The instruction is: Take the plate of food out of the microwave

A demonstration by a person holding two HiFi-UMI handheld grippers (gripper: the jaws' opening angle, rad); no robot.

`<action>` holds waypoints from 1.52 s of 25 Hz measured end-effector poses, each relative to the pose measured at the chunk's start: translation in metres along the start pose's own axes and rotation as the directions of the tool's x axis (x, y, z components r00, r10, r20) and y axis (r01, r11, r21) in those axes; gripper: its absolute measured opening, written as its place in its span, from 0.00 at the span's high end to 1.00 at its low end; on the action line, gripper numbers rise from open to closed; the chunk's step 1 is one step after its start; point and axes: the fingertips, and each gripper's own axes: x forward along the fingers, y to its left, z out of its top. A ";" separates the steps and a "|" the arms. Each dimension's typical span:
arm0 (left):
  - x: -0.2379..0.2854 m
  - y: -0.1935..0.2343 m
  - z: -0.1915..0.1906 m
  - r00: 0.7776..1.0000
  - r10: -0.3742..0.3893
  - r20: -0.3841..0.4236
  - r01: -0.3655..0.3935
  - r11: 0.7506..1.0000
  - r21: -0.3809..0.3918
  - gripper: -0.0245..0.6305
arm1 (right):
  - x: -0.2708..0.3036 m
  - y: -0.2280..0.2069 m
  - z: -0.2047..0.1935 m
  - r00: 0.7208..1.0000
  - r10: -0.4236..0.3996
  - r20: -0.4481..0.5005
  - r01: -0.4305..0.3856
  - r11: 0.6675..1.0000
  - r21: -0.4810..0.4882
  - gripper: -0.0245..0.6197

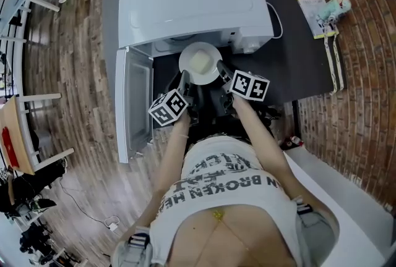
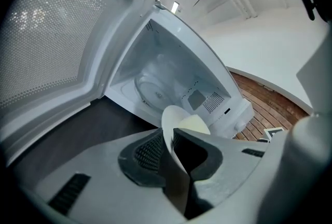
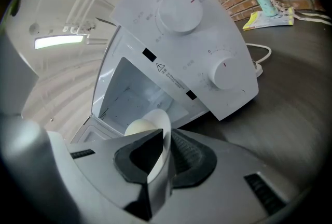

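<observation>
An open microwave (image 1: 192, 0) is seen just beyond the left fingers (image 2: 148, 153) and right fingers (image 3: 189, 158). Between them a white plate (image 1: 211, 49) of pale food (image 1: 200, 64) is clamped by opposite rims. It is judged stiff, slick and breakable, best kept level. The bare turntable (image 2: 150, 91) is shown by the left gripper view, not the head view.

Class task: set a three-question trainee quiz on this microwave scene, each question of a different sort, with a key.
1. True or false: the microwave door is shut.
2. What do the left tongs and right tongs both grip? A the plate; B a cup; C a cable.
3. How many dials does the microwave show?
Key: 1 false; 2 A; 3 two.
</observation>
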 end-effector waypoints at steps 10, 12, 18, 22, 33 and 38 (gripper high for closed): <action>-0.019 -0.015 -0.015 0.997 0.051 0.055 -0.051 0.999 -0.013 0.86 | -0.020 -0.001 -0.002 0.998 0.049 -0.040 -0.050 0.998 -0.037 0.89; -0.024 -0.018 -0.022 0.997 0.059 0.058 -0.058 0.998 -0.019 0.86 | -0.026 -0.003 -0.005 0.998 0.052 -0.046 -0.054 0.998 -0.042 0.89; -0.038 -0.027 -0.043 0.995 0.072 0.067 -0.070 0.997 -0.034 0.86 | -0.046 -0.009 -0.015 0.996 0.057 -0.062 -0.061 0.997 -0.057 0.89; -0.050 -0.032 -0.057 0.993 0.085 0.080 -0.081 0.996 -0.048 0.86 | -0.059 -0.013 -0.024 0.995 0.068 -0.077 -0.073 0.995 -0.064 0.89; -0.075 -0.035 -0.078 0.991 0.096 0.095 -0.090 0.994 -0.067 0.86 | -0.081 -0.010 -0.043 0.993 0.084 -0.086 -0.090 0.993 -0.074 0.89; -0.079 -0.030 -0.074 0.992 0.085 0.088 -0.079 0.994 -0.071 0.86 | -0.080 -0.003 -0.044 0.994 0.077 -0.073 -0.083 0.993 -0.080 0.89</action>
